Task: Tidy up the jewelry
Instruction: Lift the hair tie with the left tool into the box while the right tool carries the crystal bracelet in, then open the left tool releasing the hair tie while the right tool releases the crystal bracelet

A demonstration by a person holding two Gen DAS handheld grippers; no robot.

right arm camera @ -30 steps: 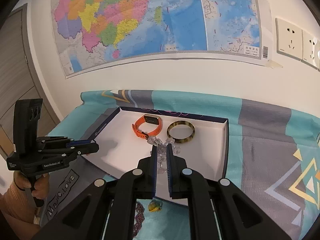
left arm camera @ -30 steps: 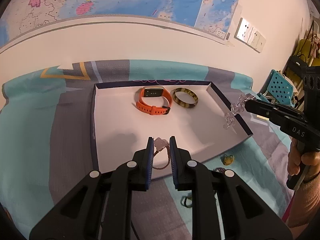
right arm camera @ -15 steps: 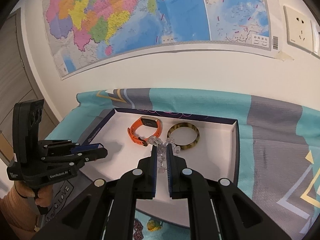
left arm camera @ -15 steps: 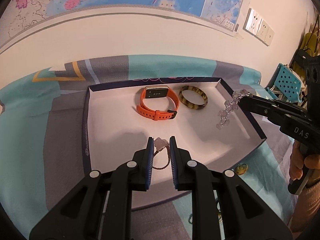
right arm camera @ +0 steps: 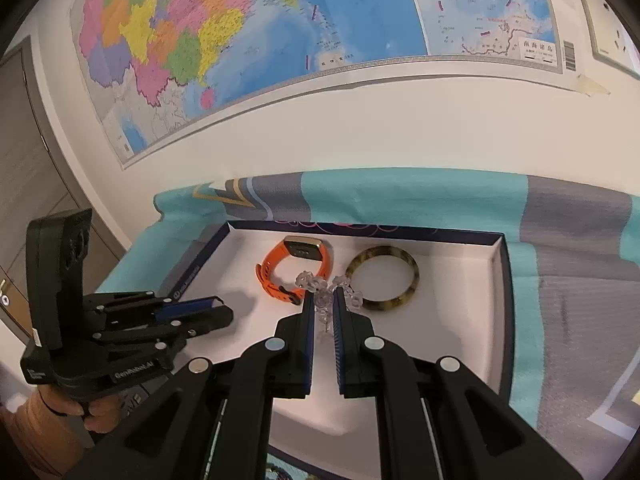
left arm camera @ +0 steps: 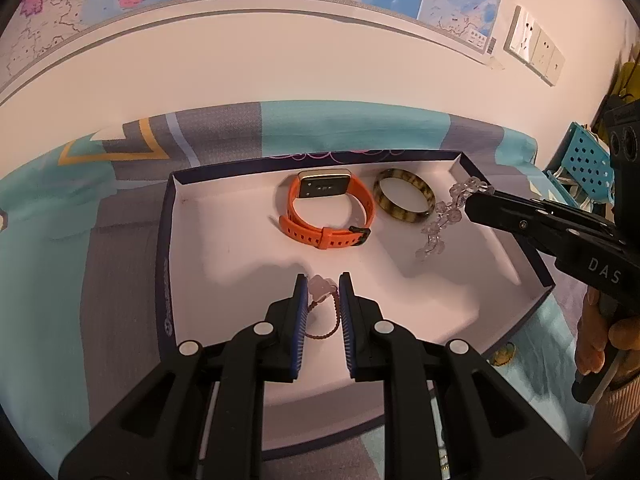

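We see a large colourful wall map (right arm camera: 248, 36) taped across a pale wall, a strip of tape (right arm camera: 592, 86) showing at its lower right corner. White wall sockets (left arm camera: 534, 54) sit to the map's right. Below, a patterned cloth (left arm camera: 352, 128) in teal and grey, with a yellow-edged motif, covers the surface. At the far right we make out a perforated turquoise basket (left arm camera: 588, 160); at the left, a grey door (right arm camera: 24, 168).
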